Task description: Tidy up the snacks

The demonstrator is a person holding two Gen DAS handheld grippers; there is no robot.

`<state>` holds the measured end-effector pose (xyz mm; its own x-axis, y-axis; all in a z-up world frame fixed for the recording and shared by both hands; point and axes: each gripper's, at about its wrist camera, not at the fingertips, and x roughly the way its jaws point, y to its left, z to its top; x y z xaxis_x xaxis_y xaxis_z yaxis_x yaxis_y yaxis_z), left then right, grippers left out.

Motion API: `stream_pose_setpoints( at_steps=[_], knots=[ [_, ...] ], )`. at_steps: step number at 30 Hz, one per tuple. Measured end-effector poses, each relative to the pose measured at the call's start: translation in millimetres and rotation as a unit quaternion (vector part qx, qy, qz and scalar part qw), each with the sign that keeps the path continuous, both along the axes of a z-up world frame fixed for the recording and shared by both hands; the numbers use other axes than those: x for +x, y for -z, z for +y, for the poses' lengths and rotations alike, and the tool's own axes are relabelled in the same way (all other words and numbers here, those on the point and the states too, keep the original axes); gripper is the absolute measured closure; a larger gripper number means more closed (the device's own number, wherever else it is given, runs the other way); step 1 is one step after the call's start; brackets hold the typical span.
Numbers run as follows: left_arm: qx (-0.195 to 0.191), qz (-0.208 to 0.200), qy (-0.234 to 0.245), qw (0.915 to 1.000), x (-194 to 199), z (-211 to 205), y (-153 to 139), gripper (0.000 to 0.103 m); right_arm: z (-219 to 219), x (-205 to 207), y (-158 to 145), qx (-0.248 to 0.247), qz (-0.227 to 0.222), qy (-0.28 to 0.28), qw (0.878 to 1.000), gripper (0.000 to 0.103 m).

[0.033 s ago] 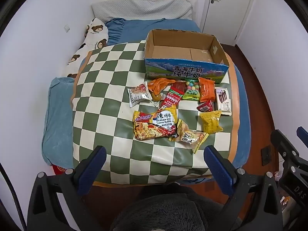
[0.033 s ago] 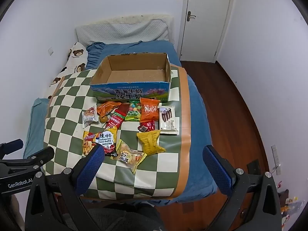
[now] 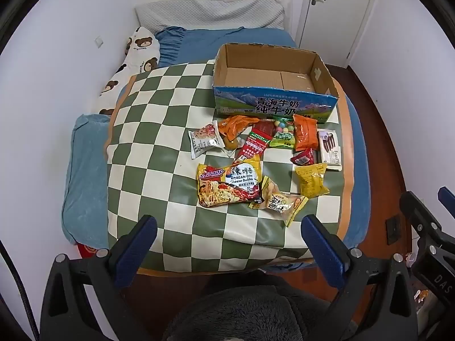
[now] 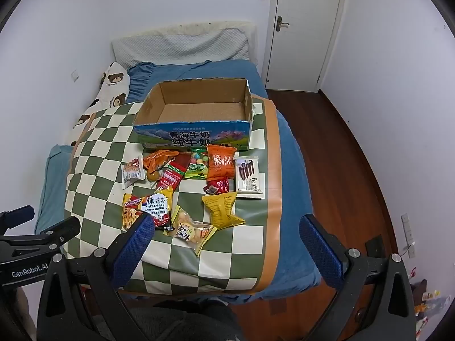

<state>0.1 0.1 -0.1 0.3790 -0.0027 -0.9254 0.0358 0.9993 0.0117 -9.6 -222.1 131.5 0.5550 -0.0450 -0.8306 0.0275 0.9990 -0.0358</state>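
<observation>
An empty open cardboard box (image 3: pixel 273 76) (image 4: pixel 196 108) with a blue printed front stands on the checkered mat (image 3: pixel 148 147) (image 4: pixel 93 153) on the bed. Several snack packs lie in front of it: a noodle pack (image 3: pixel 230 182) (image 4: pixel 148 207), a yellow pack (image 3: pixel 311 179) (image 4: pixel 223 210), an orange pack (image 3: pixel 304 135) (image 4: pixel 221 162), a wafer pack (image 3: pixel 330 149) (image 4: pixel 250 177), a biscuit bag (image 3: pixel 284 203) (image 4: pixel 190 231). My left gripper (image 3: pixel 227 247) is open and empty at the mat's near edge. My right gripper (image 4: pixel 227 248) is open and empty, also short of the snacks.
The bed has a blue sheet (image 4: pixel 295 170), a grey pillow (image 3: pixel 210 14) and a bear-print pillow (image 3: pixel 139 54) along the left wall. Wooden floor (image 4: pixel 349 153) runs on the right to a white door (image 4: pixel 304 28). Something dark and fuzzy (image 3: pixel 241 315) lies below the grippers.
Both grippers have moved forward and down toward the bed; the snacks and box look larger and nearer. Nothing on the mat has moved.
</observation>
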Motion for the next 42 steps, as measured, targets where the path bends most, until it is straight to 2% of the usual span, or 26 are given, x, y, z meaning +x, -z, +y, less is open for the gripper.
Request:
stream_pose_setpoints(
  at_steps=[32, 42],
  knots=[
    [0.002, -0.001, 0.003, 1.0000, 2, -8, 0, 0.000, -1, -1, -1, 0.002, 0.004, 0.000, 1.000, 0.000],
    [-0.002, -0.007, 0.009, 0.9999, 3, -7, -11, 0.000, -1, -3, -2, 0.002, 0.004, 0.001, 1.000, 0.000]
  ],
)
